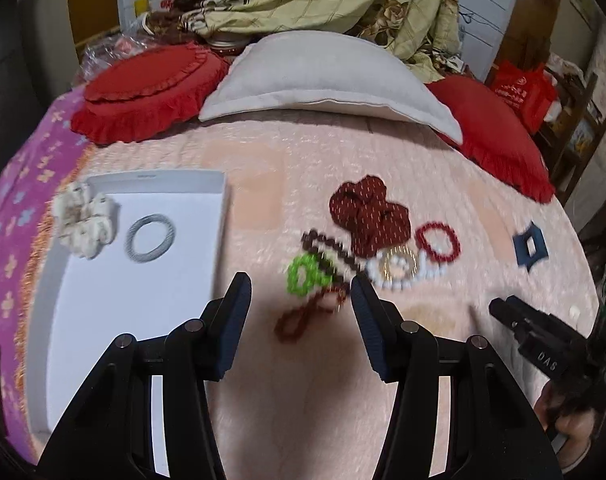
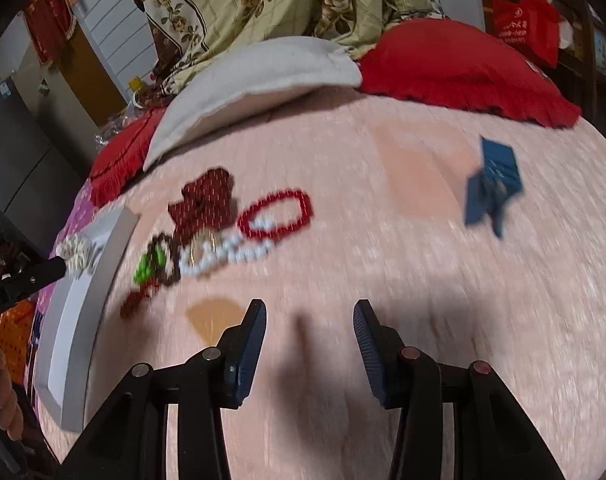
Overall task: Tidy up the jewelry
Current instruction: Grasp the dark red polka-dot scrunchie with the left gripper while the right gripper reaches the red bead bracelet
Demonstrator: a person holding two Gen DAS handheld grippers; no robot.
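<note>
Pink bedspread [image 1: 303, 380] underfoot, grey pillow [image 1: 323, 80] at twelve o'clock. Left gripper [image 1: 301, 284] and right gripper [image 2: 309, 312] both parted, empty. Bracelet pile [image 1: 367, 252] just ahead; white tray [image 1: 143, 288] at nine.

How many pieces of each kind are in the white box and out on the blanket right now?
Scrunchies: 2, cream at the white box, dark red on the blanket
Silver ring: 1, in the box
Bead loops: 5, green, brown, dark red, red, white
Gold ring: 1
Blue piece: 1
Total: 10
</note>
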